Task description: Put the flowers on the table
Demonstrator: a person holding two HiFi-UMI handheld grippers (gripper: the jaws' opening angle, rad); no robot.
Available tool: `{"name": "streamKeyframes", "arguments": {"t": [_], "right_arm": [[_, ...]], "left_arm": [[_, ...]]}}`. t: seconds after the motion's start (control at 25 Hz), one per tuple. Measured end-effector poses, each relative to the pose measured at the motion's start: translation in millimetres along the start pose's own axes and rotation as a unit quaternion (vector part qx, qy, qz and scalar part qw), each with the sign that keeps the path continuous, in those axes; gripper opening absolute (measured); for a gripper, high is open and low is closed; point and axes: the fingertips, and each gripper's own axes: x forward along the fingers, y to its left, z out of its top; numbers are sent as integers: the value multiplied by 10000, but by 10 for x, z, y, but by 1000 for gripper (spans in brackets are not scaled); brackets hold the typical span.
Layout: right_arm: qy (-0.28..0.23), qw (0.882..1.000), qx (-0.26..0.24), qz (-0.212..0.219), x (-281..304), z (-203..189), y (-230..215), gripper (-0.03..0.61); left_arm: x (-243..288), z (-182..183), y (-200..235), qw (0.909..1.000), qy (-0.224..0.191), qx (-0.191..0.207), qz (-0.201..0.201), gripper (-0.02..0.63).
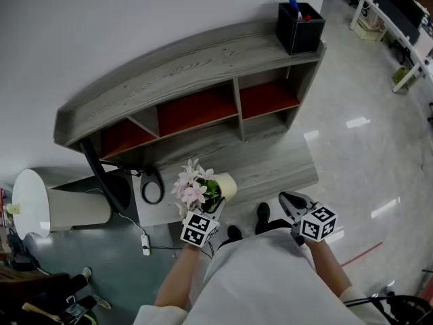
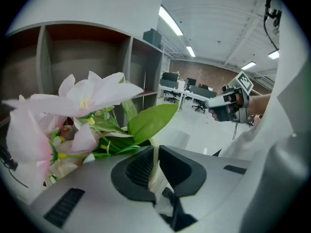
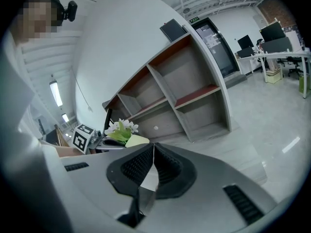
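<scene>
**Hidden or cut off.** In the head view the flowers [image 1: 192, 185] and their pale yellow pot [image 1: 226, 186] cover the jaw tips of the left gripper [image 1: 214, 208]; only its marker cube [image 1: 199, 229] shows clearly. In the left gripper view the pot body lies out of sight below the jaws, with only a thin strip of its rim [image 2: 154, 171] showing, and the blooms run off the picture's left edge. Both forearms are cut off by the lower border of the head view.

**Grippers.** The left gripper [image 2: 155, 153] is clamped on the pot rim, one pad on each side of the wall. It is angled downward and carries the pot in the air, tipped a little, in front of the curved grey shelf unit [image 1: 203, 66] and near its low front ledge [image 1: 270, 166]. The right gripper [image 1: 289, 200] is held out beside it, well apart from the pot. In its own view the right gripper [image 3: 153, 150] has its pads pressed together with nothing between them.

**Surroundings.** A black pen box [image 1: 300, 27] stands on the unit's top, at its right end.
</scene>
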Motion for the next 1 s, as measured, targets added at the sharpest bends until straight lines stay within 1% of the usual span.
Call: {"name": "streamKeyframes", "arguments": {"t": [0.24, 0.44, 0.72, 0.84, 1.0], "right_arm": [[244, 9995, 99, 145, 39, -17, -275, 20], [414, 9987, 121, 266, 97, -10, -440, 20], [585, 9975, 129, 380, 154, 47, -592, 20], [641, 9969, 166, 415, 205, 49, -664, 20], [756, 9957, 199, 495, 257, 36, -722, 20]], "left_arm": [[527, 81, 143, 9974, 513, 502, 109, 48], [930, 61, 294, 9948, 852, 549, 90, 48], [1367, 58, 512, 9881, 1285, 831, 140, 48], [1550, 62, 628, 9858, 1403, 905, 151, 48], [1723, 45, 745, 9804, 1618, 1103, 216, 48]]}}
